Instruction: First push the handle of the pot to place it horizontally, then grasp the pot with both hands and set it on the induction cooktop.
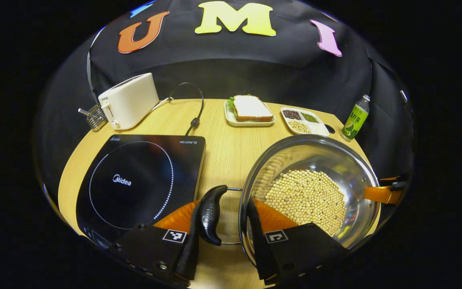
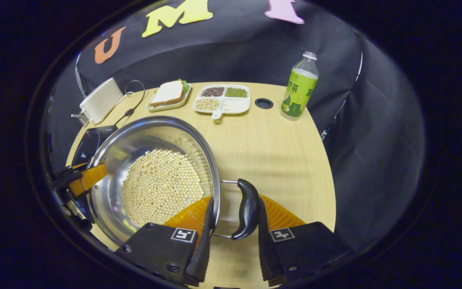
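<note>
Left gripper view shows the pot (image 1: 309, 192) on the table (image 1: 223, 148) right of the induction cooktop (image 1: 138, 180), handles level, left gripper (image 1: 223, 237) and right gripper (image 2: 233, 237) spread around them, unclamped; lift remains.

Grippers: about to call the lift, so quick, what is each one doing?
Left gripper: open, fingers straddling the pot's left handle, not clamped.
Right gripper: open, fingers straddling the pot's right handle, not clamped.
</note>
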Action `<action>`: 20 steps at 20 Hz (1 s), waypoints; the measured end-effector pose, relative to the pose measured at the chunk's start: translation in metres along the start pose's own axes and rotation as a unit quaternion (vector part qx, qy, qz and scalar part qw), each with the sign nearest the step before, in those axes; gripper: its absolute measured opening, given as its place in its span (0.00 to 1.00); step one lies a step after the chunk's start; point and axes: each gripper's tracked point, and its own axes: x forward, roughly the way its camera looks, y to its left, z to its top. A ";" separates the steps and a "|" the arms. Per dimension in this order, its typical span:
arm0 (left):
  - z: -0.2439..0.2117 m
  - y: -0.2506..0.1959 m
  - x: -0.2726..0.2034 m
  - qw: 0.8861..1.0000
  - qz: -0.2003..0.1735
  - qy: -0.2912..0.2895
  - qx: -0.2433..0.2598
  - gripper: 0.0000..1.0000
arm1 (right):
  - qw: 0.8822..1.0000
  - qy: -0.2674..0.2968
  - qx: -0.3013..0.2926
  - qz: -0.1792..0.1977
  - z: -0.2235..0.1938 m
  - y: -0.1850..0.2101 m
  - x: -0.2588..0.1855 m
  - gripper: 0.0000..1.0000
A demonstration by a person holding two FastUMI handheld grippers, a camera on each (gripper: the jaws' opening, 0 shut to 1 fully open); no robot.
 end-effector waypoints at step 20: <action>0.047 0.073 -0.068 0.998 -0.013 -0.047 0.036 0.55 | 0.998 -0.048 0.032 0.002 0.008 0.083 -0.077 0.51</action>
